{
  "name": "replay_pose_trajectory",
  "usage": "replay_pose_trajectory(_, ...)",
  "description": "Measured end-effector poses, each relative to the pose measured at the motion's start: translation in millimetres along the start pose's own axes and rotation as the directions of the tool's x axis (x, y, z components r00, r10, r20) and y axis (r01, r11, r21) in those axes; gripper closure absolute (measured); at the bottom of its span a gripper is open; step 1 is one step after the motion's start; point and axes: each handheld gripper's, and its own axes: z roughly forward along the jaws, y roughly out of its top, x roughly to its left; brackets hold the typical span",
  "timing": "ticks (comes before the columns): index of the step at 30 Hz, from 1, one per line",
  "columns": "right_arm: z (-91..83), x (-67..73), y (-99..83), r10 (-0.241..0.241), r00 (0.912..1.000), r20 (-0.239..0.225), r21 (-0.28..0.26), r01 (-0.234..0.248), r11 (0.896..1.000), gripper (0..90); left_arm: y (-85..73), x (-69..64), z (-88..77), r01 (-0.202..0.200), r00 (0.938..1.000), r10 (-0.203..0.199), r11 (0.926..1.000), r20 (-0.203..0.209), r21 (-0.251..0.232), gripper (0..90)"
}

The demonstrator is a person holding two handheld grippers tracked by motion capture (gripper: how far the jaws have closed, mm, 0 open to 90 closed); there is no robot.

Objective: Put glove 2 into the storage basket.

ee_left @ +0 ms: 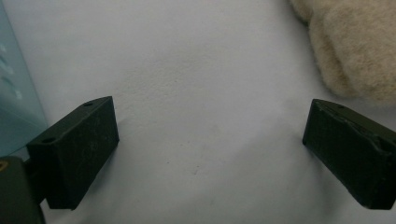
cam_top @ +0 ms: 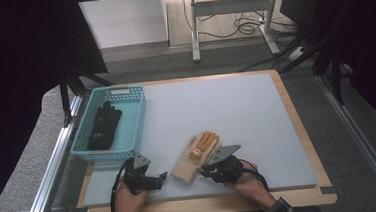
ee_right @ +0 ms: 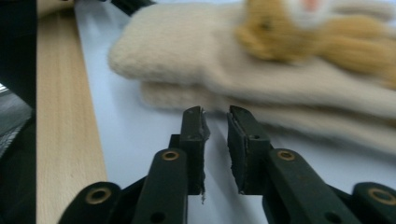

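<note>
1. From above I see the cream glove (cam_top: pixel 192 158) on the bench (cam_top: pixel 236 112), near edge, between both tongs; a black glove (cam_top: pixel 104 125) fills the blue basket (cam_top: pixel 125 98) far left.
2. My right tongs (ee_right: pixel 215 116) stand slightly apart, empty, just short of the glove.
3. My left tongs (ee_left: pixel 210 140) gape wide, holding nothing.

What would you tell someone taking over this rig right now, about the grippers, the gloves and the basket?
Left gripper: jaws wide open, empty, over the pale blue-grey table mat, between the basket and the cream glove.
Right gripper: jaws a narrow gap apart, nothing between them, aimed at the near edge of the cream knitted glove with orange fingers.
Black glove already lies in the turquoise plastic basket at the mat's left.
Cream glove lies flat on the mat, ungripped.
Left, likely: grasp the cream glove and put it in the basket.
</note>
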Motion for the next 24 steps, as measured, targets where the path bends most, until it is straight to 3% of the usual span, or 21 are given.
replay_pose_trajectory(5,-25.8,-16.3,-9.7,0.047,0.9949,0.089,-0.029,-0.045,0.999,62.2,0.1,-0.5,0.3,0.005,1.0,-0.005,1.0,-0.003,-0.001,3.4)
replay_pose_trajectory(7,-40.5,-27.3,-17.8,0.076,0.9857,0.15,-0.038,-0.071,0.997,54.6,0.1,-0.5,0.4,0.005,1.0,-0.005,1.0,-0.003,-0.001,3.4)
replay_pose_trajectory(9,-44.0,-29.8,-20.1,0.085,0.9826,0.165,-0.039,-0.08,0.996,53.0,0.3,-0.6,0.3,0.005,1.0,-0.005,1.0,-0.005,0.002,3.3)
replay_pose_trajectory(10,-53.2,-36.0,-27.0,0.099,0.9733,0.207,-0.036,-0.094,0.995,48.7,0.3,-0.7,0.4,0.004,1.0,-0.004,1.0,-0.005,0.002,3.3)
replay_pose_trajectory(11,-53.2,-36.0,-27.0,0.099,0.9733,0.207,-0.036,-0.094,0.995,48.7,0.3,-0.7,0.4,0.004,1.0,-0.004,1.0,-0.005,0.001,3.3)
replay_pose_trajectory(15,-70.5,-48.3,-42.7,0.148,0.9493,0.277,-0.048,-0.14,0.989,38.8,0.3,-0.6,0.5,0.003,1.0,-0.003,1.0,-0.004,0.002,3.1)
replay_pose_trajectory(18,-82.6,-57.6,-54.5,0.195,0.9247,0.327,-0.063,-0.185,0.981,32.0,0.4,-0.6,0.6,0.003,1.0,-0.003,1.0,-0.004,0.003,2.9)
replay_pose_trajectory(20,-87.9,-61.5,-59.9,0.215,0.9135,0.345,-0.072,-0.203,0.977,30.0,0.5,-0.6,0.6,0.003,1.0,-0.003,1.0,-0.003,0.003,2.9)
replay_pose_trajectory(22,-94.2,-65.7,-67.1,0.231,0.8937,0.384,-0.072,-0.221,0.973,27.0,0.5,-0.6,0.7,0.003,1.0,-0.003,1.0,-0.003,0.004,2.8)
replay_pose_trajectory(23,-94.2,-65.7,-67.1,0.231,0.8937,0.384,-0.072,-0.221,0.973,27.0,0.6,-0.6,0.7,0.003,1.0,-0.003,1.0,-0.003,0.004,2.8)
replay_pose_trajectory(24,-95.0,-68.0,-71.4,0.234,0.8839,0.405,-0.06,-0.229,0.972,25.1,0.7,-0.5,0.7,0.003,1.0,-0.003,1.0,-0.003,0.005,2.7)
